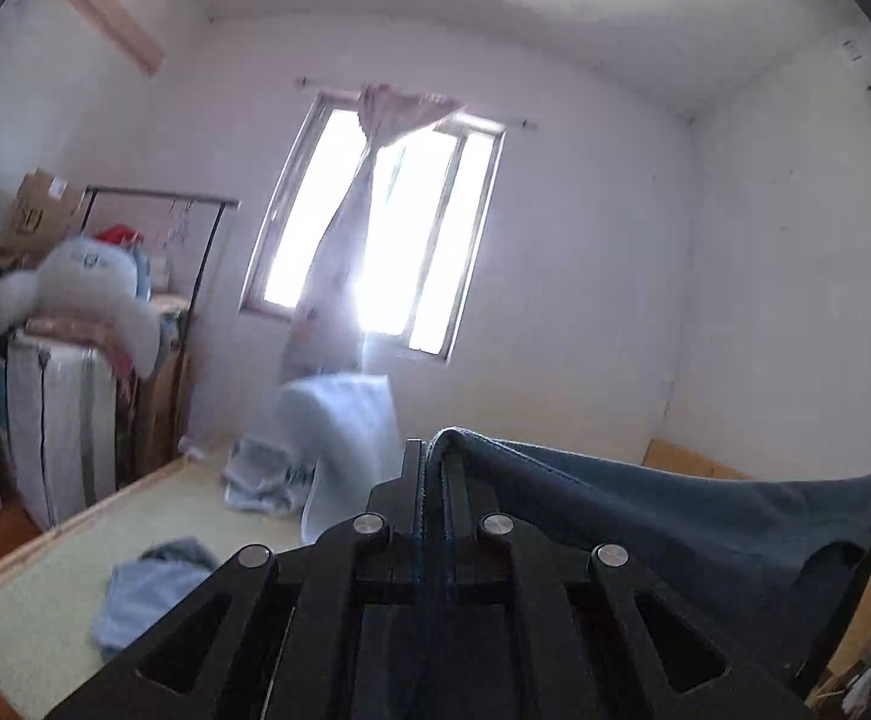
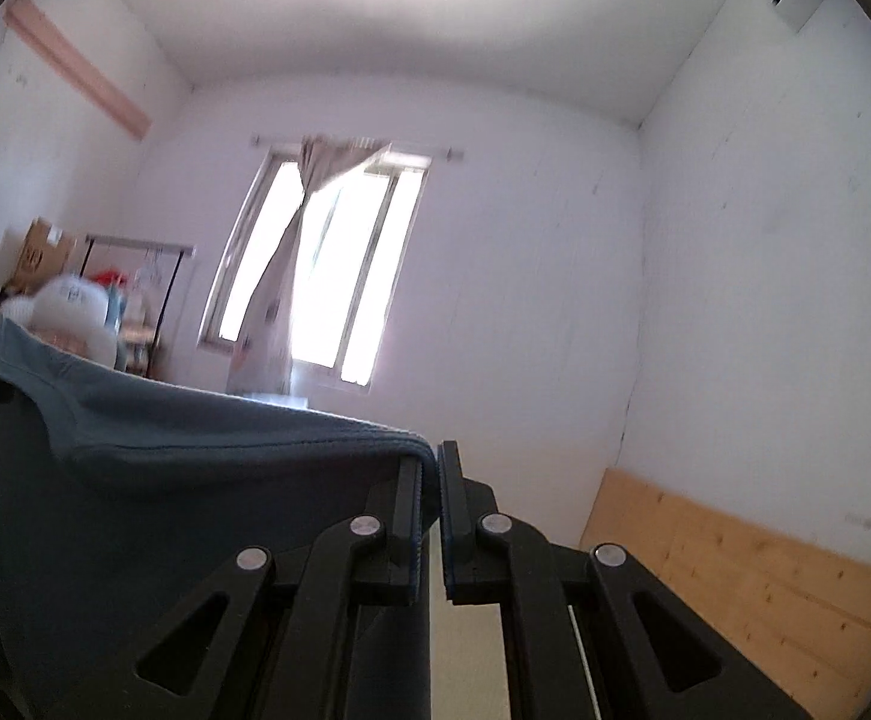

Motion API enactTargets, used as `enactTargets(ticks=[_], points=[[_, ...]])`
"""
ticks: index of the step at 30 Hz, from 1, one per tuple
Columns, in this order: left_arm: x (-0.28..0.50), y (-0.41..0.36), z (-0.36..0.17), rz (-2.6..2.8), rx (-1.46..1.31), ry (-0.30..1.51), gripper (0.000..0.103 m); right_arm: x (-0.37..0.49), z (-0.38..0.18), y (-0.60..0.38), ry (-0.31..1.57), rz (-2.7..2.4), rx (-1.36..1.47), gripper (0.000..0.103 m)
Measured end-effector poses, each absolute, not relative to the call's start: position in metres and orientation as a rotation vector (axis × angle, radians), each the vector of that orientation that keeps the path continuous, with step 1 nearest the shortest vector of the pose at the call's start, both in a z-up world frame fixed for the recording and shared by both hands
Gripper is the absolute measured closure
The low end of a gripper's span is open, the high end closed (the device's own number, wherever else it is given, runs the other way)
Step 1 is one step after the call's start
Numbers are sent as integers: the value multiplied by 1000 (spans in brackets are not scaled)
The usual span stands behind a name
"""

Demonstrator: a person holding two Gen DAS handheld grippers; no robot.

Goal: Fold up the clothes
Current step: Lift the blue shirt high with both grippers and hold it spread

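Left gripper [image 1: 432, 480]: fingers pressed together on a corner of the blue garment [image 1: 705, 528], the hem bunched over the fingertips and cloth running down between the jaws

Right gripper [image 2: 429, 480]: jaws nearly together, pinching the opposite corner of the blue garment [image 2: 165, 480], a thin gap showing lower down between the pads

Blue garment: held in the air, top edge stretched roughly level between the two grippers, body hanging below; it lies to the right of the left gripper and to the left of the right gripper, so its long axis runs straight from one gripper to the other. Each hand holds its own end; neither is nearer. Whether it is a shirt or shorts cannot be told. Judged: any coming fold turns on keeping this edge taut and level while it is brought down to the mat

Mat surface [image 1: 27, 612], left wrist view only: pale green, wood-edged, lying below and left of the garment. On it a crumpled light blue cloth [image 1: 147, 588] and, nearer the window [image 1: 375, 228], a pale heap of fabric [image 1: 339, 438]; whether these are folded cannot be told

Right wrist view only: wooden board [image 2: 735, 552] along the wall, right of the garment

Both views: tied curtain [image 1: 369, 180] at the window, clothes rail [image 1: 195, 240] and plush toy [image 1: 87, 282] left of it
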State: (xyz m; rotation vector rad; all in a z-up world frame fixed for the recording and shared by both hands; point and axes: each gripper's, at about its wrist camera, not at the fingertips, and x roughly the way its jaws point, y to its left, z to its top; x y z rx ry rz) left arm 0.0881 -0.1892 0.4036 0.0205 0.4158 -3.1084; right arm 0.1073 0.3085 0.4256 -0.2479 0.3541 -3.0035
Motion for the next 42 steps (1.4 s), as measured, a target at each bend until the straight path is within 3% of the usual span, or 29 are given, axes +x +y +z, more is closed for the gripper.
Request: enactTargets(ticks=[10,21,32,42], points=[[144,-185,473,-3174,-157,452,100,177,494,315,342,-2993,-512,100],[179,-177,506,-3194,-287,441,100,203,511,318,360,-2997,-559,100],[190,-168,509,-3224,-313,417,100,209,512,323,339,-3007,-595,100],[120,-170,479,-3213,-98,450,100,133,469,314,354,-3023,-323,100]])
